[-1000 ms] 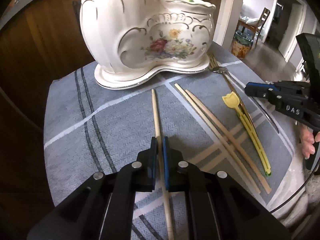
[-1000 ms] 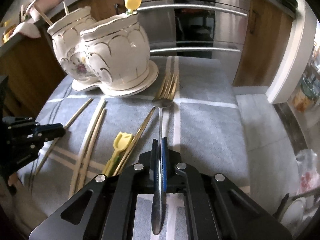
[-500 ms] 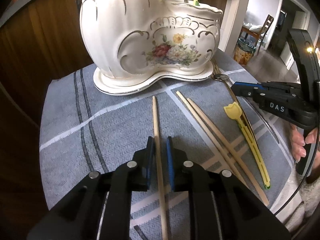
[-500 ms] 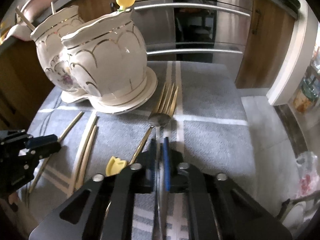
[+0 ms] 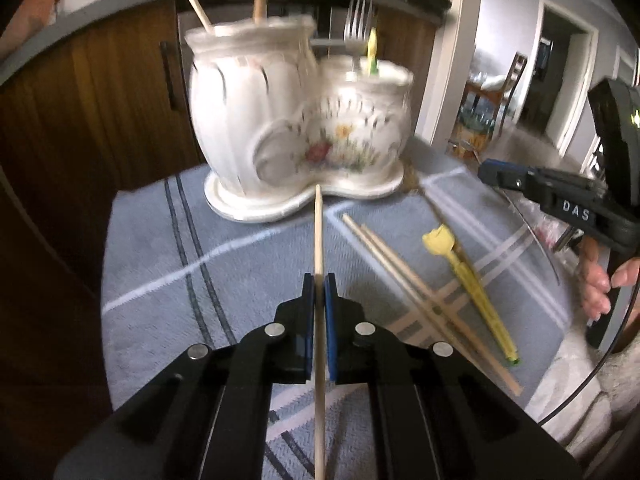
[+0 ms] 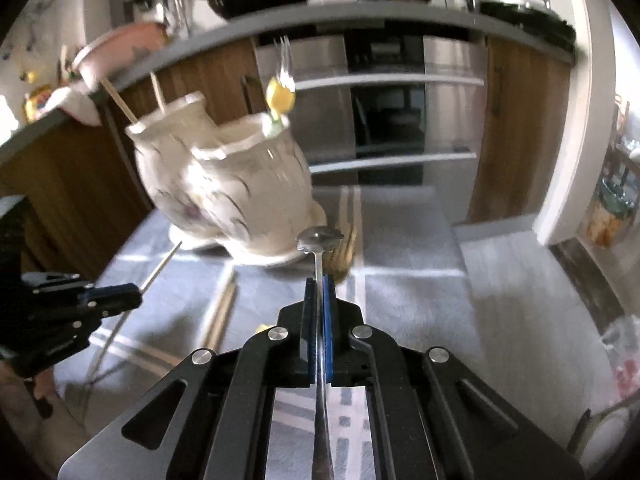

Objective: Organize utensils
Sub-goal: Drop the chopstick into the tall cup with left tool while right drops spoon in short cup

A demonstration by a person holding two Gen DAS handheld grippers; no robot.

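Observation:
My left gripper (image 5: 319, 280) is closing its jaws onto a wooden chopstick (image 5: 318, 232), which sits between the pads and is lifted off the cloth, tip toward the white floral ceramic holder (image 5: 296, 120). That holder carries chopsticks, a fork and a yellow-handled utensil. My right gripper (image 6: 319, 280) is shut on a silver spoon (image 6: 320, 237), raised with its bowl near the holder (image 6: 240, 184). Two chopsticks (image 5: 400, 264) and a yellow-handled utensil (image 5: 468, 276) lie on the cloth. A gold fork (image 6: 344, 256) lies by the holder's base.
A grey striped cloth (image 5: 180, 264) covers the table. Wooden cabinets (image 5: 92, 112) and an oven front (image 6: 384, 120) stand behind the holder. A person's hand (image 5: 596, 288) grips the right tool. A doorway with a chair opens at the far right.
Both grippers rose and tilted up, lifting the chopstick and the spoon off the cloth. The left jaws, slightly apart half a second ago, have closed onto the chopstick.

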